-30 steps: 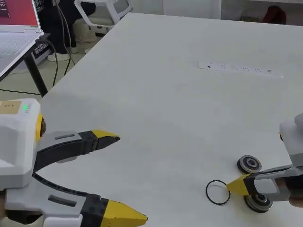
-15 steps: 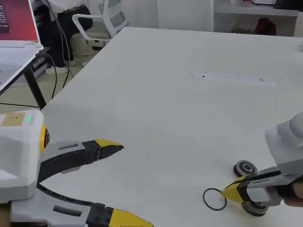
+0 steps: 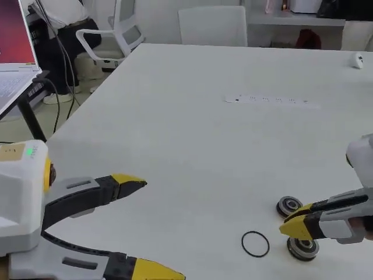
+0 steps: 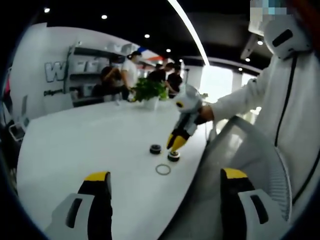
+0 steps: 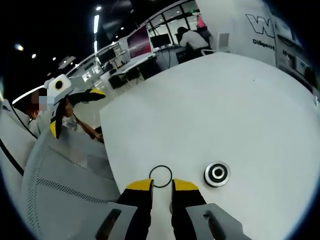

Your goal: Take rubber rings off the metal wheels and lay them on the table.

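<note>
Table [image 3: 192,134]: power strip [image 3: 271,100] lies far, laptop [image 3: 14,58] and chair [image 3: 113,35] stand beyond the left edge, and bare top runs left and far. Rubber ring [image 3: 255,244] lies flat by the near edge, just left of the far wheel [image 3: 289,205] and near wheel [image 3: 303,248]. Your left gripper [image 3: 157,228] gapes wide; your right gripper [image 3: 294,224], jaws almost together with a slim gap, has drawn off the ring to above the near wheel.
</note>
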Demonstrator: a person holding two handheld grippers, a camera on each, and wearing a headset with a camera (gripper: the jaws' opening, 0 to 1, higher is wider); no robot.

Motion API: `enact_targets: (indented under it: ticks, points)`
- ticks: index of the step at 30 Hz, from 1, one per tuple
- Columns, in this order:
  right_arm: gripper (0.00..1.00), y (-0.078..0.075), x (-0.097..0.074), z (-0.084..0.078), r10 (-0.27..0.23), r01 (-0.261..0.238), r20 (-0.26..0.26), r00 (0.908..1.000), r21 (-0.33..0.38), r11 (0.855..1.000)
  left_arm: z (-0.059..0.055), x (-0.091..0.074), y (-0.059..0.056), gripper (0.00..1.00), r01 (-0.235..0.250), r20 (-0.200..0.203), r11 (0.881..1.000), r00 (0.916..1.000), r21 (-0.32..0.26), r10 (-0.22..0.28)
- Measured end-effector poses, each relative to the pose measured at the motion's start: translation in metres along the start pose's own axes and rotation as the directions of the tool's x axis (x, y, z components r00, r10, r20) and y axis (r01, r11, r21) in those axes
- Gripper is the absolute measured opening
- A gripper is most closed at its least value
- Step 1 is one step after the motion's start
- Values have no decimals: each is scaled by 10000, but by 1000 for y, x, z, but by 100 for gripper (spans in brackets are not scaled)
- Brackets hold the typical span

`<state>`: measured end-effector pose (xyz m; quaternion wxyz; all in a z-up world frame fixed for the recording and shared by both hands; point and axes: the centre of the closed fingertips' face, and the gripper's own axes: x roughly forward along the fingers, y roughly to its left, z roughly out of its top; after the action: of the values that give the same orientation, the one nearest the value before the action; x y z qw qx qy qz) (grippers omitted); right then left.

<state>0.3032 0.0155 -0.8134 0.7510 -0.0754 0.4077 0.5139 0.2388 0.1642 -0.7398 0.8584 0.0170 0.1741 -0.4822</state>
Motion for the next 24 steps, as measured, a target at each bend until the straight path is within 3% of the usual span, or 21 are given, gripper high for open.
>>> enact_targets:
  ticks: [4,7,11,24]
  points:
    - [13,1,-16,3,-182,184,302,9994,-86,9998,-1,0,-6,91,83,-21,10000,10000,7,-83]
    - [21,3,-26,1,-275,279,385,9989,-118,9995,1,-1,-7,88,1,9,10000,10000,97,-1]
    - [23,5,-40,-1,-293,310,428,9987,-396,9987,6,-1,-8,92,-92,151,9999,9998,95,91]
    - [33,7,-79,2,-229,301,1199,9925,-582,9979,9,4,-12,92,-404,-138,9992,9991,-63,403]
